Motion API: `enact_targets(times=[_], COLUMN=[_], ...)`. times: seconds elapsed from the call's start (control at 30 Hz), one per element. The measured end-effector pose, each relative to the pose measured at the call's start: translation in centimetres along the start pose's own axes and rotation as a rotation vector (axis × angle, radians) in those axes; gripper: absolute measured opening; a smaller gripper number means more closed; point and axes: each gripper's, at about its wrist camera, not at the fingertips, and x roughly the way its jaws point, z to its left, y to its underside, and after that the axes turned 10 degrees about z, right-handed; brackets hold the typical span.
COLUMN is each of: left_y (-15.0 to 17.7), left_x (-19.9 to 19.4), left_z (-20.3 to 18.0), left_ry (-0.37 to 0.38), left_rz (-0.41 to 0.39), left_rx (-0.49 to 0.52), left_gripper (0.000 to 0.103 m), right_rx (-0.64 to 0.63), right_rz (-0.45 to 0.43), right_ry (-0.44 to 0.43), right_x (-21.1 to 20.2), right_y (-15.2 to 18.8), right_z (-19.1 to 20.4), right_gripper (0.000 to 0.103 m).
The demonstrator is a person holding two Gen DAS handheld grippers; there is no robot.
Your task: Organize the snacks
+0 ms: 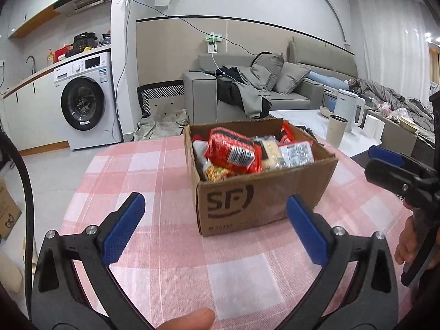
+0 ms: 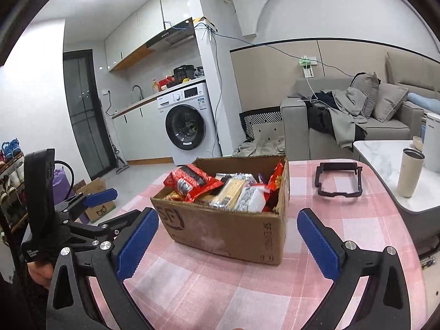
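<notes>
Two grippers wait by a box of snacks.
The left gripper [image 1: 216, 225] is wide open, holding nothing. The cardboard box [image 1: 264, 198] of snack packets [image 1: 233, 151] sits on the pink checked tablecloth [image 1: 154, 165]. The right gripper [image 2: 228, 233] is wide open and empty too.

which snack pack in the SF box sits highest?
The big red noodle packet, black panel and barcode showing, lies tilted on top at the box's left end; the yellow and clear-wrapped packs lie lower beside it.

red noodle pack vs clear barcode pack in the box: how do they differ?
The red noodle pack is opaque red and black, the biggest item, propped on top at the left. The clear barcode pack is transparent, smaller, lying at the right. Both sit in the cardboard box, untouched.
</notes>
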Motion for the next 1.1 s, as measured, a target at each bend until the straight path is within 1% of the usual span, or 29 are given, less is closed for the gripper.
enact_targets(times=[0.07,0.2,0.27,0.5,0.57,0.63,0.8,1.0,1.1], left_y=[0.8,2.3,2.8,3.6,3.8,3.9,3.9,3.9,3.8], left_x=[0.1,0.3,0.3,0.2,0.2,0.2,0.2,0.3,0.5], left_z=[0.2,1.3,1.7,2.2,2.1,1.9,1.7,1.5,1.5], left_ry=[0.006,0.057,0.064,0.048,0.028,0.008,-0.009,-0.016,-0.019], left_rz=[-0.004,-0.011,-0.025,-0.087,-0.096,-0.101,-0.113,-0.112,-0.117], left_rx=[-0.012,-0.068,-0.085,-0.109,-0.105,-0.097,-0.097,-0.094,-0.084], left_gripper=[0.102,0.102,0.102,0.102,0.102,0.102,0.102,0.102,0.102], right_rx=[-0.009,-0.03,-0.033,-0.02,-0.03,-0.032,-0.026,-0.034,-0.042], right_rz=[0.007,0.023,0.022,-0.014,-0.021,-0.036,-0.061,-0.089,-0.088], right_ry=[-0.002,0.001,-0.001,0.018,0.032,0.038,0.032,0.035,0.044], right_x=[0.3,0.9,1.1,1.3,1.2,0.9,0.7,0.3,0.3], right_y=[0.7,1.7,2.1,3.4,3.5,3.6,4.0,4.4,4.4], right_z=[0.1,0.3,0.3,-0.2,-0.3,-0.4,-0.6,-0.6,-0.5], right_gripper=[0.103,0.103,0.103,0.103,0.103,0.103,0.103,0.103,0.103])
